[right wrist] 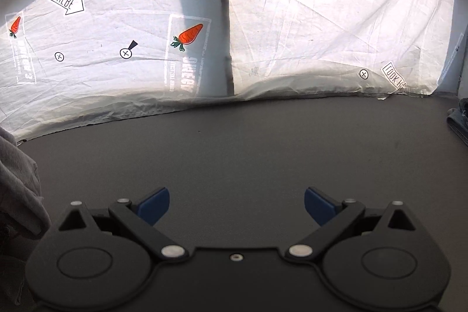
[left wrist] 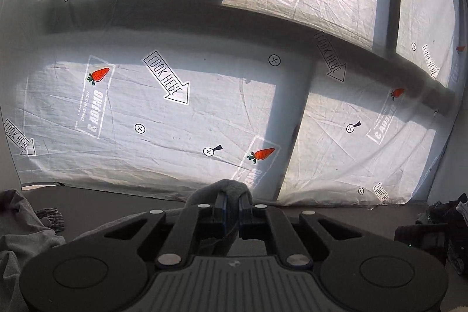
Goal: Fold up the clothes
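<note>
My left gripper (left wrist: 232, 199) is shut on a fold of a grey garment (left wrist: 231, 186), which bulges over the fingertips and hangs below the jaws above the dark table (left wrist: 122, 203). More grey cloth (left wrist: 20, 224) lies at the lower left of the left wrist view. My right gripper (right wrist: 237, 205) is open and empty, its blue pads (right wrist: 153, 205) wide apart over the bare dark table (right wrist: 248, 142). Grey cloth (right wrist: 17, 183) shows at the left edge of the right wrist view.
A white printed sheet with carrots and arrows (left wrist: 163, 113) hangs behind the table, also in the right wrist view (right wrist: 292, 34). A checked cloth (left wrist: 49, 217) lies at left. A pile of dark clothes (left wrist: 438, 221) sits at right. A denim piece (right wrist: 459, 122) lies at the right edge.
</note>
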Motion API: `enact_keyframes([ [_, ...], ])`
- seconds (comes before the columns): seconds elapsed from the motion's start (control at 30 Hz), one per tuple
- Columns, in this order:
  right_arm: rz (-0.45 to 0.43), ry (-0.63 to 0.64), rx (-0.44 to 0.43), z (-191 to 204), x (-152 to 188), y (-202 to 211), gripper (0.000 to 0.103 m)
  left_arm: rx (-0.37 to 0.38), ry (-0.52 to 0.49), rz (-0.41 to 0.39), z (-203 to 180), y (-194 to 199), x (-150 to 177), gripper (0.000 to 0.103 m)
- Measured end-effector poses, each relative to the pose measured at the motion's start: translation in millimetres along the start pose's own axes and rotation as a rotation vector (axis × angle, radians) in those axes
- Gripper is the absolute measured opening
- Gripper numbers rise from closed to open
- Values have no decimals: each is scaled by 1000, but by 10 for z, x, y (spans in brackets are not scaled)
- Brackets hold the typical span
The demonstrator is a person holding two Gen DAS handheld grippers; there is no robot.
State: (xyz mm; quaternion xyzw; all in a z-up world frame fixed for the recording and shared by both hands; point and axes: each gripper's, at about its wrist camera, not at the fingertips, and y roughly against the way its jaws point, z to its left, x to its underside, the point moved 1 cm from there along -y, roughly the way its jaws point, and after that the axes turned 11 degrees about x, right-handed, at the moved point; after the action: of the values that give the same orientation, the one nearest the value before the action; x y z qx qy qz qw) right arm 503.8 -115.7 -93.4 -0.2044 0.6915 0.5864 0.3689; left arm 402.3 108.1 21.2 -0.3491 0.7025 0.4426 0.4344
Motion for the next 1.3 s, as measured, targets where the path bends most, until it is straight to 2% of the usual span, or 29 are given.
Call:
enact_keyframes([
  [0.07,-15,-47,37,-440,24,53,100,70,-4,-21,-407,3,-25,7],
  [0.3,-45,-235,220,-2152,254,288,100,389,-14,-125,-1996,36,-209,7],
  [0.47,-91,-349,321,-3182,384,532,100,636,29,-141,-2960,27,-288,7],
  [0.57,-122,-383,363,-3582,409,642,100,770,72,-171,-3300,93,-382,7],
  [0.63,-142,-400,386,-3785,419,697,101,818,109,-220,-3401,178,-504,7],
  [0.67,-152,-406,396,-3869,422,718,101,819,132,-248,-3399,208,-566,7],
  [0.77,-171,-399,401,-3995,399,719,101,754,186,-300,-3256,207,-664,7],
  [0.93,-169,-365,366,-3870,318,581,101,475,247,-324,-2583,-78,-744,7],
  [1.0,-163,-344,344,-3744,261,485,101,331,281,-333,-2115,-295,-815,7],
  [1.03,-161,-331,330,-3658,222,434,101,233,276,-321,-1813,-445,-843,9],
  [1.07,-162,-315,314,-3558,176,382,101,87,234,-274,-1508,-714,-856,17],
  [1.1,-167,-293,297,-3448,128,333,101,-52,200,-219,-1209,-969,-844,21],
  [1.13,-171,-270,280,-3337,80,284,101,-167,200,-127,-941,-1163,-718,27],
  [1.2,-181,-225,247,-3117,-14,188,101,-371,210,48,-425,-1507,-448,27],
  [1.23,-188,-195,232,-3013,-41,154,101,-351,266,82,-266,-1482,-212,28],
  [1.3,-192,-119,206,-2783,-51,96,101,-310,379,151,40,-1424,274,36],
])
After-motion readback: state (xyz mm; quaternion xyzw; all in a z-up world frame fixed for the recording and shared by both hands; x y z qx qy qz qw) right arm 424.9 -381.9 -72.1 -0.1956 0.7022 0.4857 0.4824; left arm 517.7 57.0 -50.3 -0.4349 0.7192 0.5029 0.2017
